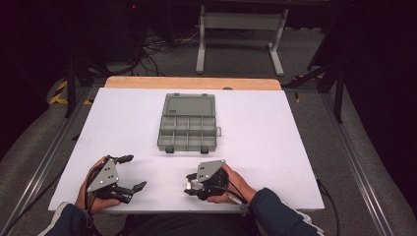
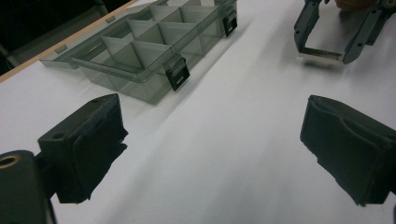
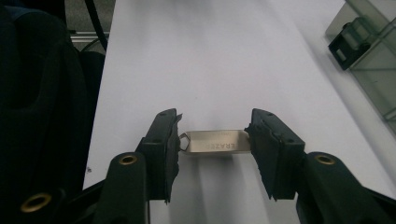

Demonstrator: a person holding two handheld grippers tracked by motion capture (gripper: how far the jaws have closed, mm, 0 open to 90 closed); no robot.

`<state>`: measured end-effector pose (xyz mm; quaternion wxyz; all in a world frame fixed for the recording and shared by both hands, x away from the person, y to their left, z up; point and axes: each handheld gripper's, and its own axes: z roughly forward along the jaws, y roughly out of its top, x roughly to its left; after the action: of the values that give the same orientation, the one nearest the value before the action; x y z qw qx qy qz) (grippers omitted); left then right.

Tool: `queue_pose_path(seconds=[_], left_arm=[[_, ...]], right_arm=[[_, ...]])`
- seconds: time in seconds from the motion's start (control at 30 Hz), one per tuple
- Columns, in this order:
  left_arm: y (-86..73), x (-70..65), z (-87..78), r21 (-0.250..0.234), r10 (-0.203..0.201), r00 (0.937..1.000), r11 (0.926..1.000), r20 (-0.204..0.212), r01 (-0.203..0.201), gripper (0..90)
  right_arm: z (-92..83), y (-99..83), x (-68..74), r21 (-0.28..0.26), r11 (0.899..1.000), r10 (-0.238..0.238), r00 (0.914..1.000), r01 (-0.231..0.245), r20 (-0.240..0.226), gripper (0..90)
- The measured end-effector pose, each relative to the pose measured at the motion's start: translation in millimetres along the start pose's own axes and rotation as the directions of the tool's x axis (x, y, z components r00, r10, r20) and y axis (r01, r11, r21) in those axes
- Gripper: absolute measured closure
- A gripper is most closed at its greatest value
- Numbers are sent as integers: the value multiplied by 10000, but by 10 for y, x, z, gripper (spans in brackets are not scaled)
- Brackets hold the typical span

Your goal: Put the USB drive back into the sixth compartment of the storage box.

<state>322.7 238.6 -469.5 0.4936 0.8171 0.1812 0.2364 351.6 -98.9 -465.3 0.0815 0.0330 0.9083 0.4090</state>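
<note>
From above, the left hand-held gripper (image 1: 132, 172) gapes empty on the white counter (image 1: 275, 128), grey compartment box (image 1: 189, 123) open beyond; left gripper view: right hand-held gripper (image 2: 322, 53) spans a metal bar (image 2: 321, 56). Right gripper view: pads pinch that flat silver USB stick (image 3: 217, 141) endwise, just above the counter.

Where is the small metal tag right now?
The metal tag sits clamped end to end in the right gripper, low over the white table near its front edge, short of the open compartment box.
</note>
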Motion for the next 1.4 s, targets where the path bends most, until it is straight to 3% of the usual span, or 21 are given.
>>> queue_pose_path(seconds=[0.77,1.0,1.2,1.4], left_arm=[[-14,25,7,39,-93,9999,9999,93,93,71],[-12,29,33,89,-64,9999,9999,124,63,71],[-12,39,57,112,-132,9997,9999,196,129,76],[-10,45,65,76,-138,9996,9999,251,136,77]], right_arm=[[-220,98,-127,-780,9969,50,9928,44,1196,535],[-277,187,-257,-1060,9943,46,9865,129,1636,535],[-328,335,-480,-1376,9903,115,9781,176,2076,535],[-295,415,-615,-1444,9893,120,9763,198,2160,535]])
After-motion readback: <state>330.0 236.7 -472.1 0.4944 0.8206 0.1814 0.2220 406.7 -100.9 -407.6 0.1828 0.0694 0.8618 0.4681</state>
